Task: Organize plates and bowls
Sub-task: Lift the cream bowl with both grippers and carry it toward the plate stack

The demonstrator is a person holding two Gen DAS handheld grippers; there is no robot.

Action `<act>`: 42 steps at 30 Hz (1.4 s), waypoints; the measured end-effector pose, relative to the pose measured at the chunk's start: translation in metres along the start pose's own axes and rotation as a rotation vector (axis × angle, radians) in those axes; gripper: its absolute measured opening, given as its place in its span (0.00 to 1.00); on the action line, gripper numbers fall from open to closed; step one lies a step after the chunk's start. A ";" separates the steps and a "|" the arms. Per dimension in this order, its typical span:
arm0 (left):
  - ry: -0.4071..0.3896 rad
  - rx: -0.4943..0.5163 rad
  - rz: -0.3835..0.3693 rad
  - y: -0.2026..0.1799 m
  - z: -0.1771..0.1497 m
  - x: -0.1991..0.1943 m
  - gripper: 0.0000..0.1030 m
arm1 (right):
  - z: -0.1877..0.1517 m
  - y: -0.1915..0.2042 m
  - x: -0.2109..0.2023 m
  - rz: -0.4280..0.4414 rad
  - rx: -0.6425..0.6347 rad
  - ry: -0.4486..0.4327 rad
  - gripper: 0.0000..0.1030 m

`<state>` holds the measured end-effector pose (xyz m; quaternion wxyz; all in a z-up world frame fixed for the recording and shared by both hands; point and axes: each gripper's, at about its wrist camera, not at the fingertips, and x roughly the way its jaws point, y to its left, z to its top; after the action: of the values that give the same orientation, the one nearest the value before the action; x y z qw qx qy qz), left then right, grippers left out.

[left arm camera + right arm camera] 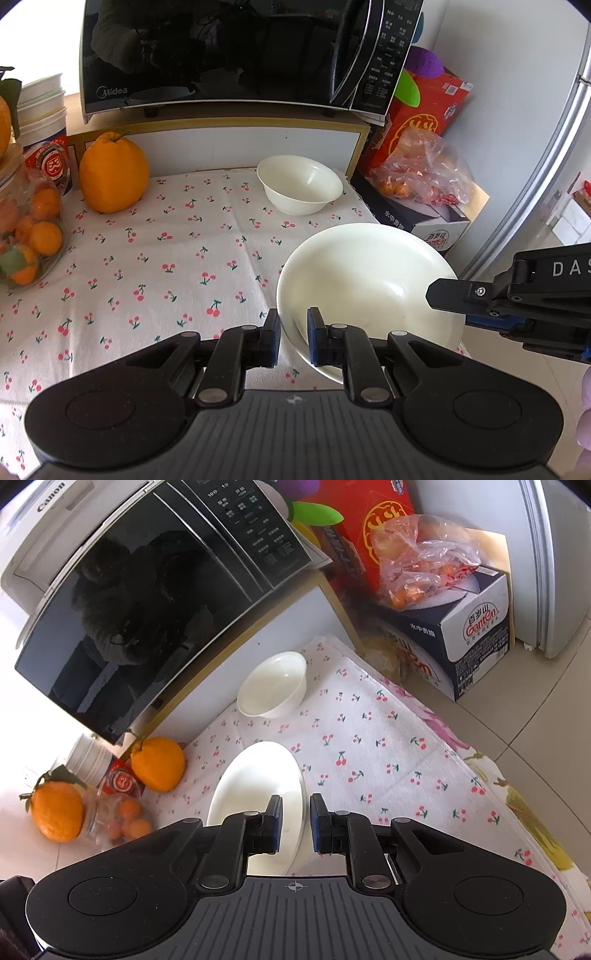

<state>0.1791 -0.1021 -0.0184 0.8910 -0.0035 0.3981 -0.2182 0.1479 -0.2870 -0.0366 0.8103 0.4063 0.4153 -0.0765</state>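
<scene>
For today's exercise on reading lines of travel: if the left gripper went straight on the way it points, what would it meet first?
Beyond the plate clamped in the left gripper, probably the small white bowl near the microwave; depth is unclear.

My right gripper pinches a white ceramic plate's rim; a white round bowl sits near the cherry-print tablecloth's back edge.
</scene>
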 end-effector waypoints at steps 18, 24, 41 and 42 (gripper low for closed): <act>0.016 0.044 -0.022 -0.011 -0.026 -0.027 0.13 | -0.017 -0.017 -0.036 0.031 0.039 0.063 0.15; 0.032 0.060 -0.049 -0.017 -0.036 -0.035 0.14 | -0.022 -0.017 -0.052 0.014 0.012 0.069 0.15; 0.068 0.151 -0.095 -0.047 -0.055 -0.038 0.15 | -0.029 -0.039 -0.073 -0.078 -0.013 0.101 0.15; 0.074 0.160 -0.097 -0.049 -0.057 -0.037 0.15 | -0.030 -0.042 -0.073 -0.089 -0.010 0.106 0.15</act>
<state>0.0975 -0.1222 -0.0222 0.8615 0.0563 0.4114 -0.2923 0.0634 -0.3086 -0.0172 0.7851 0.3868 0.4756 -0.0886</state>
